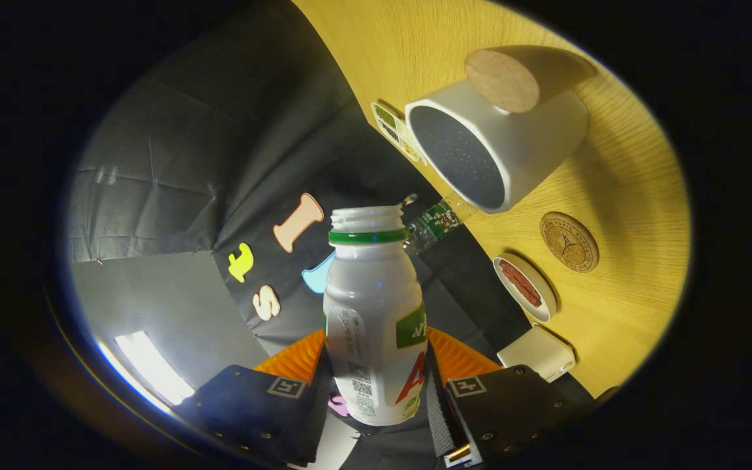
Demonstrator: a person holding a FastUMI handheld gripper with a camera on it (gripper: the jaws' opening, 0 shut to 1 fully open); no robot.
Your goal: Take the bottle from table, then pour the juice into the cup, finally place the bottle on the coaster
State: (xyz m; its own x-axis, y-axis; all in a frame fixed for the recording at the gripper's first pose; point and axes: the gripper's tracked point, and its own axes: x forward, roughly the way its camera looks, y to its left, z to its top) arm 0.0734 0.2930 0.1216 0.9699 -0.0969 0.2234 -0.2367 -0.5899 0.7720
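A white plastic bottle with a green neck ring and no cap sits between my two fingers, and my gripper is shut on its body. The whole view is rolled hard, so the wooden table stands like a wall beside the bottle. The white cup with a dark inside stands on that table, beyond the bottle's mouth and off to its side, its opening facing me. The bottle's mouth is short of the cup's rim. A round cork coaster with a printed emblem lies on the table past the cup.
A plain round cork disc rests by the cup's far side. A small white dish with a reddish strip, a white block, a clear bottle with a green label and a small divided tray are also on the table.
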